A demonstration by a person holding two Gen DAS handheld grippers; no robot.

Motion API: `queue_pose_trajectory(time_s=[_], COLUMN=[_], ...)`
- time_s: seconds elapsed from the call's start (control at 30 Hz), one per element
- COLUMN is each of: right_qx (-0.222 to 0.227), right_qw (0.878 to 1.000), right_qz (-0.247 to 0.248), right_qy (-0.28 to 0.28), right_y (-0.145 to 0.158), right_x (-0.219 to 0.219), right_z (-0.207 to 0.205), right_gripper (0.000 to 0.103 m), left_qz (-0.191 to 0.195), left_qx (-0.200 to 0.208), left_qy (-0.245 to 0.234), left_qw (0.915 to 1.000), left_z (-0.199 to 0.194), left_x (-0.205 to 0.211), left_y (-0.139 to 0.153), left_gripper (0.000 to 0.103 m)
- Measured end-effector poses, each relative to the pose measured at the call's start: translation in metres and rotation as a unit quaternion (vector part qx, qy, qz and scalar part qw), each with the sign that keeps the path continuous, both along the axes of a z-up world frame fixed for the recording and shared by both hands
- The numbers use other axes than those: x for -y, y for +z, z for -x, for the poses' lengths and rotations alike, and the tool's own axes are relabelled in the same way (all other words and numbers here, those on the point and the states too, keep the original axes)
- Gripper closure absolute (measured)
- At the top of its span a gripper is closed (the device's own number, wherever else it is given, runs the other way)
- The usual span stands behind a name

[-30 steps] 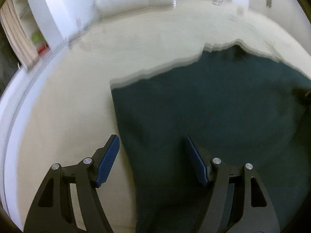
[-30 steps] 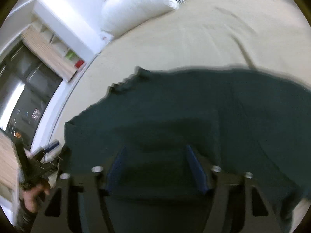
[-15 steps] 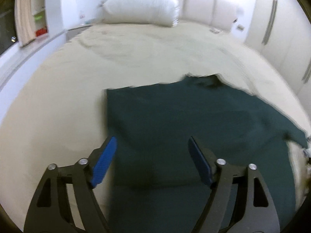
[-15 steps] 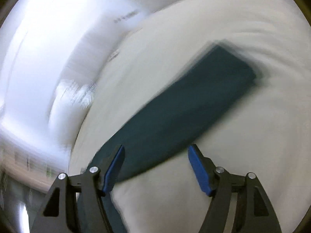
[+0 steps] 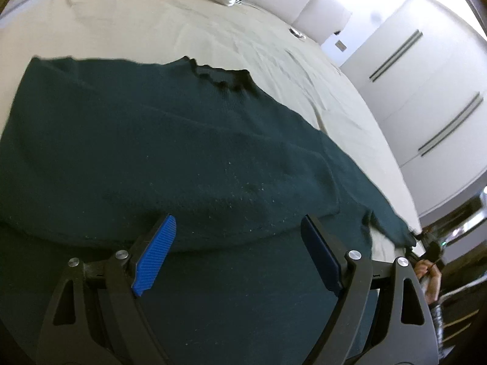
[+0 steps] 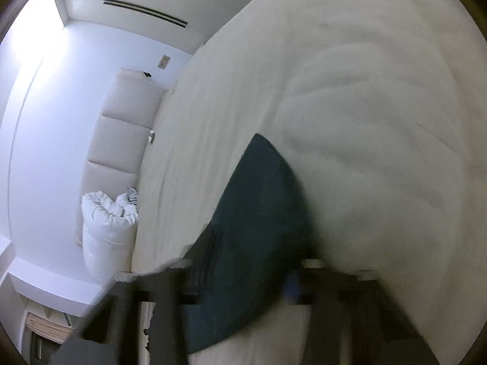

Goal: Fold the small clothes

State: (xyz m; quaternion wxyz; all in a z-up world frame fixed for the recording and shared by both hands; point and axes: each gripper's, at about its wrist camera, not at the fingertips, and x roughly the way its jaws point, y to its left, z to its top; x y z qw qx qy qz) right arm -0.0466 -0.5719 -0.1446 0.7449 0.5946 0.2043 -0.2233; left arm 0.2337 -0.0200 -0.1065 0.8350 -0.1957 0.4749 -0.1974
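Note:
A dark green sweater (image 5: pixel 182 152) lies flat on the bed, its ribbed collar (image 5: pixel 222 74) at the far side. My left gripper (image 5: pixel 237 222) hovers open over a folded edge of the sweater's body, and neither blue pad touches the cloth. One sleeve (image 5: pixel 386 213) runs off to the right, where a hand (image 5: pixel 429 276) holds the other tool. In the right wrist view that sleeve (image 6: pixel 258 213) reaches away across the sheet. My right gripper (image 6: pixel 243 270) is blurred and its jaws are closing with the sleeve's near end between them; the fingers still look apart.
A cream sheet (image 5: pixel 213 30) covers the bed around the sweater. A white pillow (image 6: pixel 106 222) leans against the padded headboard (image 6: pixel 121 140). White wardrobe doors (image 5: pixel 426 91) stand past the bed's right edge.
My left gripper swung right over the sweater, bringing the collar and right sleeve into view. My right gripper swept off the sweater's body, rolled and came down at the sleeve's end.

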Motion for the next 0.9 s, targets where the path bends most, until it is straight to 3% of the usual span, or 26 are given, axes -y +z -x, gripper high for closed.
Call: queue_pose_trajectory(time_s=[0.13,0.23,0.33,0.47,0.6,0.7,0.77,0.8,0.83,0.87,0.9], right_qx=[-0.025,-0.034,-0.028,-0.003,0.003,-0.032,-0.056,-0.043,-0.026,-0.011,0.001], right_qw=[0.995,0.976,0.938,0.871,0.829,0.798,0.784,0.785,0.788,0.791,0.798], right_qz=[0.092,0.18,0.265,0.341,0.35,0.338,0.311,0.312,0.314,0.312,0.307], right_qy=[0.039,0.114,0.222,0.354,0.436,0.499,0.534,0.533,0.529,0.526,0.519], right_y=[0.046,0.091,0.127,0.149,0.127,0.082,0.057,0.057,0.06,0.064,0.07], right_x=[-0.023,-0.074,-0.163,-0.304,-0.395,-0.443,-0.456,-0.458,-0.456,-0.451,-0.444], right_z=[-0.031,-0.077,-0.138,-0.208,-0.241,-0.265,-0.258,-0.253,-0.246,-0.238,-0.226], right_gripper=[0.092,0.092,0.092,0.092,0.092,0.088,0.065,0.061,0.051,0.034,0.028], left_qz=[0.033,0.057,0.089,0.119,0.156,0.17,0.172,0.17,0.164,0.161,0.155], left_qx=[-0.009,-0.012,-0.011,-0.011,-0.014,-0.024,-0.03,-0.038,-0.044,-0.046,-0.046], left_qy=[0.01,0.02,0.03,0.035,0.047,0.051,0.047,0.043,0.039,0.037,0.03], left_qw=[0.9994,0.9981,0.9955,0.9922,0.9866,0.9838,0.9836,0.9838,0.9847,0.9853,0.9864], left_z=[-0.006,-0.013,-0.016,-0.022,-0.031,-0.036,-0.039,-0.042,-0.044,-0.047,-0.048], left_x=[-0.014,-0.028,-0.043,-0.06,-0.08,-0.087,-0.087,-0.084,-0.08,-0.076,-0.071], left_y=[-0.004,-0.001,0.002,0.004,0.002,-0.004,-0.007,-0.01,-0.012,-0.014,-0.015], left_gripper=[0.019,0.019,0.019,0.019,0.019,0.019,0.019,0.019,0.019,0.019,0.019])
